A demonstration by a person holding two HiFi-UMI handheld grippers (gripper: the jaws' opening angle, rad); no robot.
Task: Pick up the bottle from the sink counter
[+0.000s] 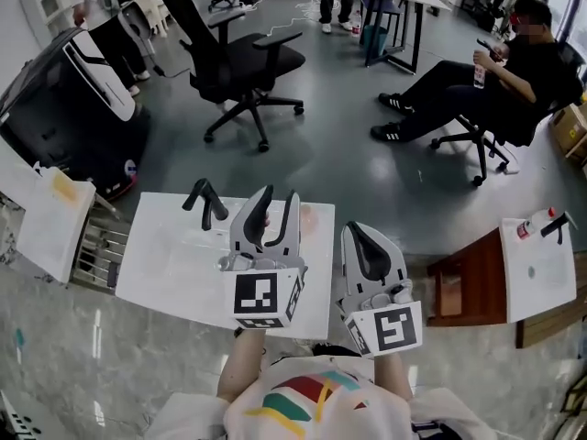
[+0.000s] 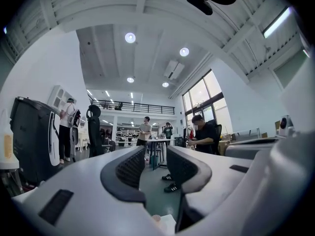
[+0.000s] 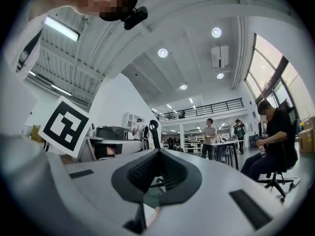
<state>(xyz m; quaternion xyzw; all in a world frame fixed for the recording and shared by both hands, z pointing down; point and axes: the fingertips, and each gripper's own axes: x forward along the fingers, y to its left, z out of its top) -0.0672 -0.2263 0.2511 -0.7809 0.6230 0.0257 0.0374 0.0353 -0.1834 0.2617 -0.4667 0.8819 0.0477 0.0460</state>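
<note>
In the head view a small white bottle with a red cap (image 1: pixel 535 225) lies on a white counter (image 1: pixel 537 278) at the far right, beside a black faucet-like piece (image 1: pixel 559 226). Both grippers are held in front of my chest, well to the left of it. My left gripper (image 1: pixel 279 207) hangs over another white counter (image 1: pixel 174 255); its jaws stand a little apart with nothing between them (image 2: pixel 157 167). Right of it, my right gripper (image 1: pixel 364 242) has its dark pads pressed together and holds nothing (image 3: pixel 158 167). Neither gripper view shows the bottle.
A black curved fixture (image 1: pixel 204 205) stands on the near counter left of the left gripper. A brown wooden cabinet (image 1: pixel 466 291) sits between the two counters. Beyond are a black office chair (image 1: pixel 240 62), a seated person (image 1: pixel 500 81), and a black machine (image 1: pixel 69 108) at the left.
</note>
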